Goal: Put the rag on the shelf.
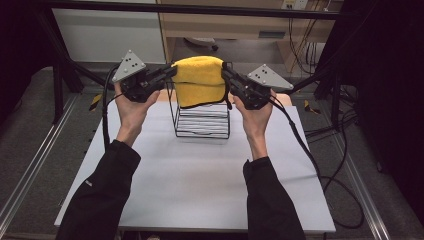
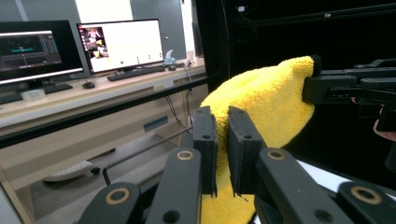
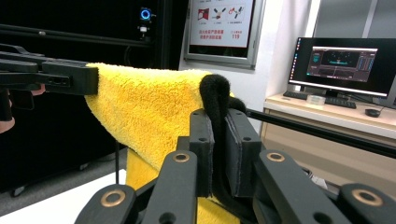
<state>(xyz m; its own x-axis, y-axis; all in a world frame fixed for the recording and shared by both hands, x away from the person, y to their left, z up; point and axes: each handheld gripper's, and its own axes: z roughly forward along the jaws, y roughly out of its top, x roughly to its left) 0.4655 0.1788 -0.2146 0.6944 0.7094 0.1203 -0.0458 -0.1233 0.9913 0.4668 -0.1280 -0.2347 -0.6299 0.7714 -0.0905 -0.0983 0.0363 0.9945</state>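
A yellow towel [image 1: 200, 80] with a black edge trim [image 3: 215, 93] hangs stretched between my two grippers above a black wire rack [image 1: 202, 122] on the white table [image 1: 200, 180]. My left gripper [image 1: 171, 73] is shut on the towel's left edge, and the cloth is pinched between its jaws in the left gripper view [image 2: 222, 122]. My right gripper [image 1: 225, 74] is shut on the right edge, its jaws [image 3: 219, 122] clamped over the black trim. The towel's lower part drapes in front of the rack's top. Each gripper view shows the other gripper holding the towel's far corner.
The wire rack stands at the table's far middle. Black frame posts [image 1: 60, 70] flank the table and cables [image 1: 330, 175] trail at the right. A desk with monitors [image 2: 121, 44] stands beyond. Open table surface lies in front of the rack.
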